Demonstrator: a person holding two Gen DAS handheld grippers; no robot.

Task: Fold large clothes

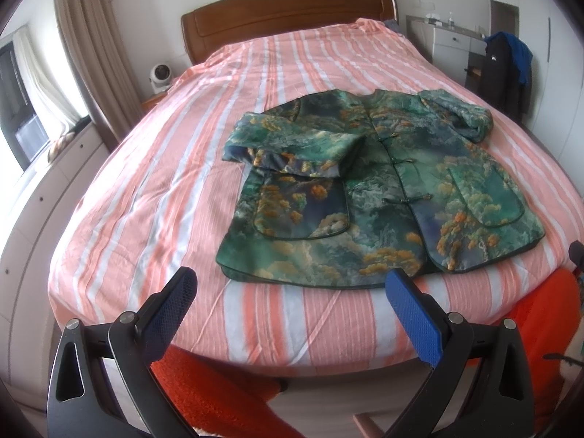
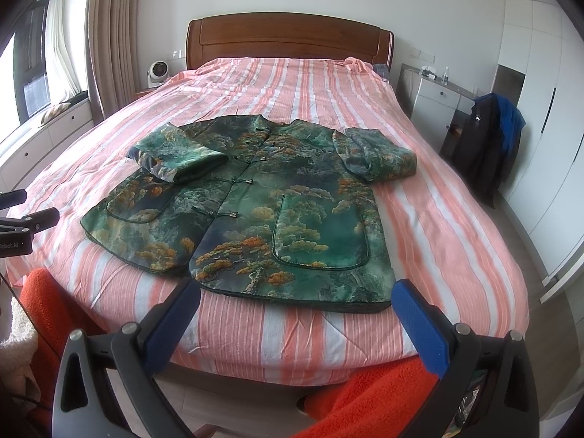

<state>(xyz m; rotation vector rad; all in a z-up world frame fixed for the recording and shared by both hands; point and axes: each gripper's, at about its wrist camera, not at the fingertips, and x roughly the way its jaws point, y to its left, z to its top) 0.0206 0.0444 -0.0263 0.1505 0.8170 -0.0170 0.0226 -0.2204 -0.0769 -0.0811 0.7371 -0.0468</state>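
A green patterned jacket (image 1: pixel 383 189) with orange tree prints lies front up on the pink striped bed (image 1: pixel 182 189), hem toward me. Its left sleeve (image 1: pixel 292 149) is folded across the chest; its right sleeve (image 1: pixel 460 116) is bunched at the shoulder. My left gripper (image 1: pixel 290 284) is open and empty, above the bed's near edge, short of the hem. In the right wrist view the jacket (image 2: pixel 255 211) lies ahead, and my right gripper (image 2: pixel 295 299) is open and empty just before the hem. The left gripper's body (image 2: pixel 22 226) shows at that view's left edge.
An orange fuzzy cloth (image 1: pixel 204 390) hangs below the bed's near edge. A wooden headboard (image 1: pixel 288 11) stands at the far end. A small white fan (image 1: pixel 158 76) sits at the left, a white dresser (image 2: pixel 434 106) and a chair with dark jackets (image 2: pixel 489 138) at the right.
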